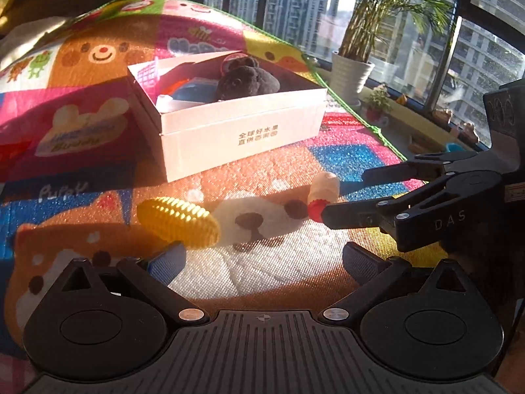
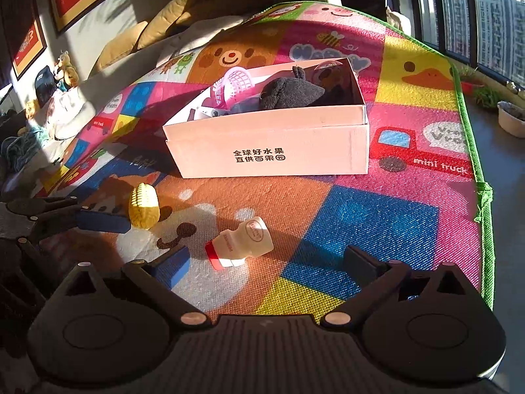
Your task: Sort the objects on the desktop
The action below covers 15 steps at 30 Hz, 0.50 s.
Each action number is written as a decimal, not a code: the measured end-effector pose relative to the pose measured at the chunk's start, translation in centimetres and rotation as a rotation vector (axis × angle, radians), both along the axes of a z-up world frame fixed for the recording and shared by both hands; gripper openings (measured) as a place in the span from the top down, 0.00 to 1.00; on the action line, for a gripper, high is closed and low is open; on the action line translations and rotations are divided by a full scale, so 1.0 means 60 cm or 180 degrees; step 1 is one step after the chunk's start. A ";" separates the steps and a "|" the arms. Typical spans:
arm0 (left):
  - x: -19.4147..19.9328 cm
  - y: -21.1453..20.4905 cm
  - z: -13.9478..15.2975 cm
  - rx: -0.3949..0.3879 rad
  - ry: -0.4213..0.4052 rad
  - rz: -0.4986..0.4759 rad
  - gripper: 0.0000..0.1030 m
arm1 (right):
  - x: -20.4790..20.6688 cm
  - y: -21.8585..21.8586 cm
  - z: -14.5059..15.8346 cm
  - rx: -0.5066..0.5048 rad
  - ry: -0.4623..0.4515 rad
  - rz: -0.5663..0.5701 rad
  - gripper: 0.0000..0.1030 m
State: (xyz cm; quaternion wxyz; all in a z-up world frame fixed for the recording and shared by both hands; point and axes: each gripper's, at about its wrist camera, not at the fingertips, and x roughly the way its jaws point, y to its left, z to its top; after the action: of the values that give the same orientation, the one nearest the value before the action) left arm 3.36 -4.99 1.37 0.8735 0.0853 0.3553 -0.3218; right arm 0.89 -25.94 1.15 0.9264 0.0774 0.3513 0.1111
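A yellow toy corn cob (image 1: 178,223) (image 2: 144,210) lies on the colourful play mat (image 1: 98,131). My left gripper (image 1: 262,262) is open, and the corn rests just ahead of its left finger, outside the jaws. A small white bottle with a red cap (image 2: 242,243) (image 1: 323,193) lies on its side. My right gripper (image 2: 267,267) (image 1: 347,197) is open wide with the bottle between its fingers, and the pads stand apart from it. Behind both objects is a white cardboard box (image 2: 272,151) (image 1: 242,131) holding a dark plush toy (image 2: 292,93), a pink net-like item (image 2: 234,87) and other things.
The mat's green edge (image 2: 485,197) runs along the right, with bare floor beyond it. A potted palm (image 1: 351,75) stands by the window. Cushions (image 2: 157,32) and piled cloth and toys (image 2: 49,108) lie at the far left.
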 end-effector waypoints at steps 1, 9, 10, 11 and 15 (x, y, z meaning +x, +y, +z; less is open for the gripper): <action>0.002 0.003 0.000 0.0079 -0.0062 0.0039 0.00 | 0.000 -0.001 0.000 0.0008 0.0002 -0.0007 0.02; 0.059 0.029 -0.004 0.0129 -0.0098 0.0473 0.00 | 0.002 -0.010 0.000 0.0115 0.0003 -0.0076 0.00; 0.063 0.026 -0.005 0.0151 -0.0113 0.0462 0.00 | 0.002 -0.011 0.000 0.0126 0.0004 -0.0082 0.00; 0.067 0.022 -0.006 0.0196 -0.0128 0.0452 0.00 | 0.001 -0.013 0.000 0.0143 0.0003 -0.0089 0.00; 0.068 0.010 -0.011 0.0256 -0.0136 0.0392 0.00 | 0.001 -0.017 0.000 0.0202 -0.0001 -0.0106 0.00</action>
State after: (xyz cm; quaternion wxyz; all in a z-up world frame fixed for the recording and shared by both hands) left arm 7.44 -4.39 0.72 0.8949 0.1052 0.3537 -0.2510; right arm 0.95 -26.98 1.12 0.9253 0.1125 0.3461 0.1068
